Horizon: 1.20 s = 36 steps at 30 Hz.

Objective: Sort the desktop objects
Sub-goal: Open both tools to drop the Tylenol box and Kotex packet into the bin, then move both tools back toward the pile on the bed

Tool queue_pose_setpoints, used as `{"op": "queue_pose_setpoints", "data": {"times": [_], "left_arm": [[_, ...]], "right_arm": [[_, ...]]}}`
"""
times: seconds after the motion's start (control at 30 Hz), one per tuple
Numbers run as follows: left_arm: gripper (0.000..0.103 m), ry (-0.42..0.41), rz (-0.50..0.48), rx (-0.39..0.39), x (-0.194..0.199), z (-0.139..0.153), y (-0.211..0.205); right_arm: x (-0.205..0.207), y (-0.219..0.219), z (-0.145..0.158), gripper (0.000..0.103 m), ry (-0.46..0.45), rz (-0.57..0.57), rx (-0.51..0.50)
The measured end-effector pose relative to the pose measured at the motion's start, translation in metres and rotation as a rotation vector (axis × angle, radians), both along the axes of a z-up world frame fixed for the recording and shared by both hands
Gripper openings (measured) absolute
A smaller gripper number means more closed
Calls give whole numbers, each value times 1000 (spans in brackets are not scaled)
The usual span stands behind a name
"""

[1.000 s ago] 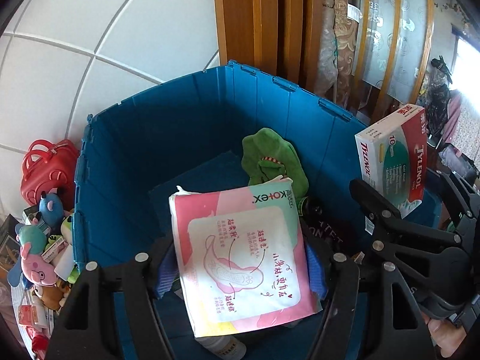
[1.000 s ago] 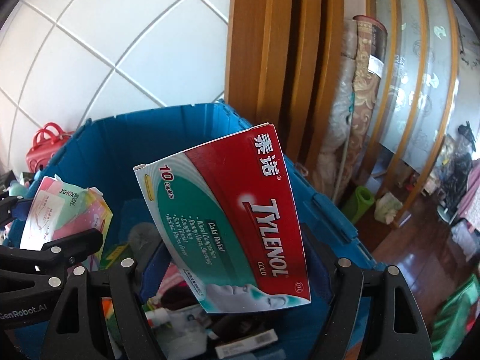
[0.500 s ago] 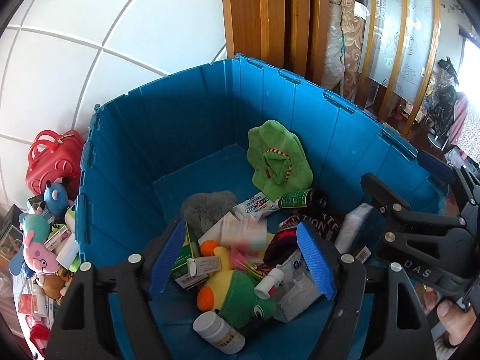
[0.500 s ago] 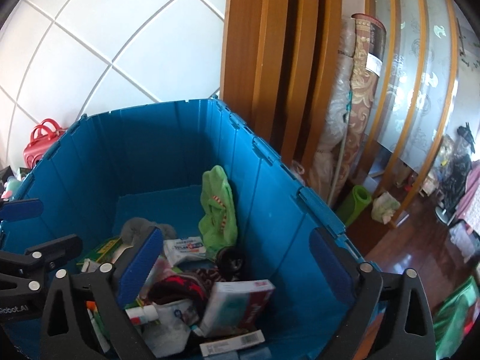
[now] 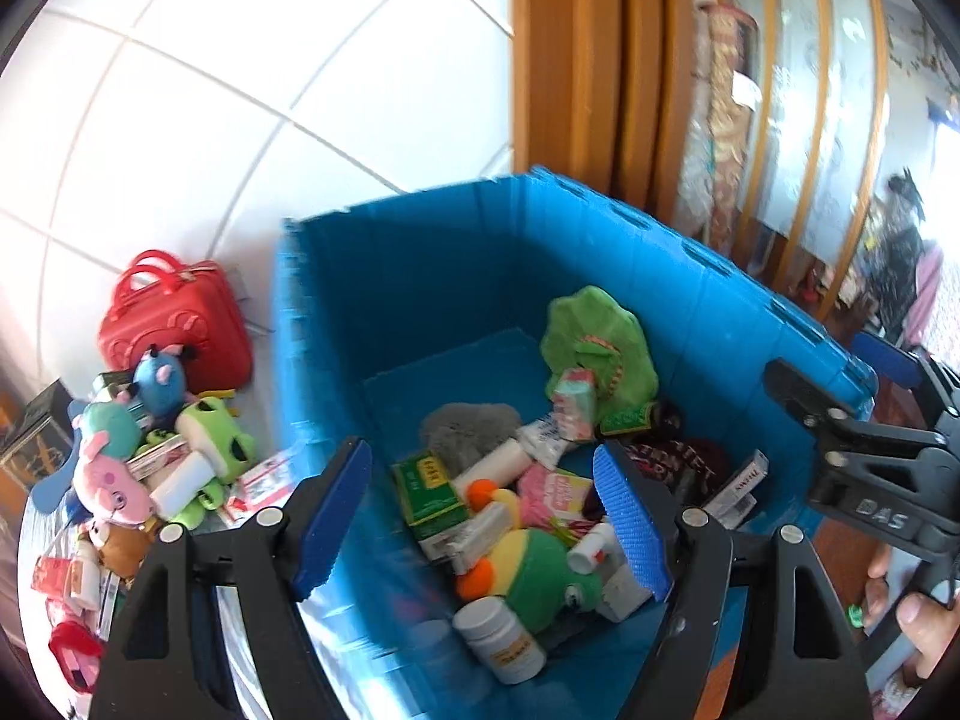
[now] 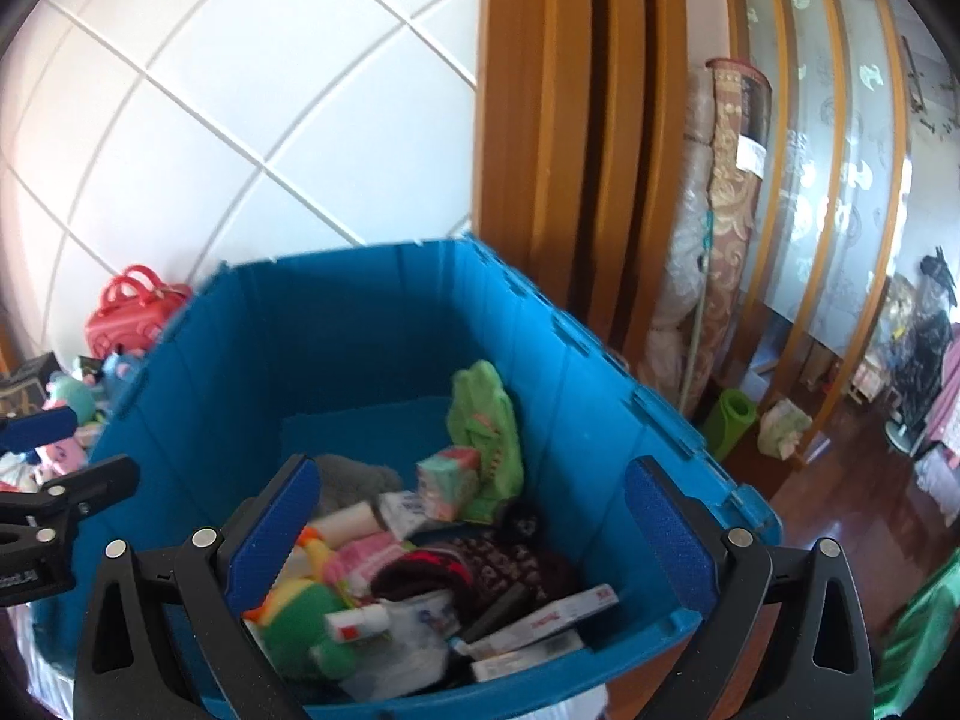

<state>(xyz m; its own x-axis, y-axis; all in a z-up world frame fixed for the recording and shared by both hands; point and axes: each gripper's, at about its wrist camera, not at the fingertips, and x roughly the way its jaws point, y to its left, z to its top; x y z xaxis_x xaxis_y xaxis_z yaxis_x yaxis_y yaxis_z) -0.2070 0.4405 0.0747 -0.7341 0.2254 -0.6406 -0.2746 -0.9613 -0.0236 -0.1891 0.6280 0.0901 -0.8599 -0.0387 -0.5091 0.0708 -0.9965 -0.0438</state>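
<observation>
A big blue bin (image 5: pixel 708 324) sits by a white tiled wall (image 5: pixel 240 90). It holds a jumble of things.

The left gripper (image 5: pixel 480 516) hangs over the near left corner of the bin. Its blue fingers (image 5: pixel 630 516) are spread apart, and nothing is between them. They have just been opening. One finger is outside the bin wall and the other is over the pile inside.

The right gripper (image 6: pixel 474 528) hangs over the near side of the bin. Its blue fingers (image 6: pixel 669 534) are spread very wide, and they have just been opening too. They hold nothing. A person's hand (image 5: pixel 918 618) shows at the right edge of the left view.

Inside the bin, a green cloth toy (image 5: pixel 600 342) leans on the far right wall. A small pink and green pack (image 5: pixel 573 405) rests against it. A grey fuzzy thing (image 5: pixel 468 426) lies near the middle. A green box (image 5: pixel 429 492) lies beside it. A green and yellow plush duck (image 5: pixel 534 570) lies close to the front. A white pill bottle (image 5: pixel 501 639) lies on its side just in front of the duck. A red and white medicine box (image 6: pixel 540 615) lies flat near the right front corner.

Outside the bin, on the left, sits a red toy case (image 5: pixel 174 324). In front of it is a heap of plush toys (image 5: pixel 132 456), with a pink pig and a green frog.
</observation>
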Motion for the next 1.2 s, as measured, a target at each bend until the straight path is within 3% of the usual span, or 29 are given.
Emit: {"op": "queue_pose_setpoints", "data": {"times": [0.3, 0.57, 0.73, 0.9, 1.2], "left_arm": [[76, 33, 156, 36, 9, -6, -127], [76, -56, 289, 8, -2, -51, -253], [76, -150, 327, 7, -16, -91, -309], [76, -246, 338, 20, -37, -135, -339], [76, -385, 308, 19, -87, -226, -340]], "right_arm": [[37, -111, 33, 103, 90, 194, -71], [53, -239, 27, 103, 76, 346, -63], [42, -311, -6, 103, -16, 404, -67], [17, -363, -59, 103, -153, 414, -44], [-47, -383, -167, 103, -382, 361, -12]]}}
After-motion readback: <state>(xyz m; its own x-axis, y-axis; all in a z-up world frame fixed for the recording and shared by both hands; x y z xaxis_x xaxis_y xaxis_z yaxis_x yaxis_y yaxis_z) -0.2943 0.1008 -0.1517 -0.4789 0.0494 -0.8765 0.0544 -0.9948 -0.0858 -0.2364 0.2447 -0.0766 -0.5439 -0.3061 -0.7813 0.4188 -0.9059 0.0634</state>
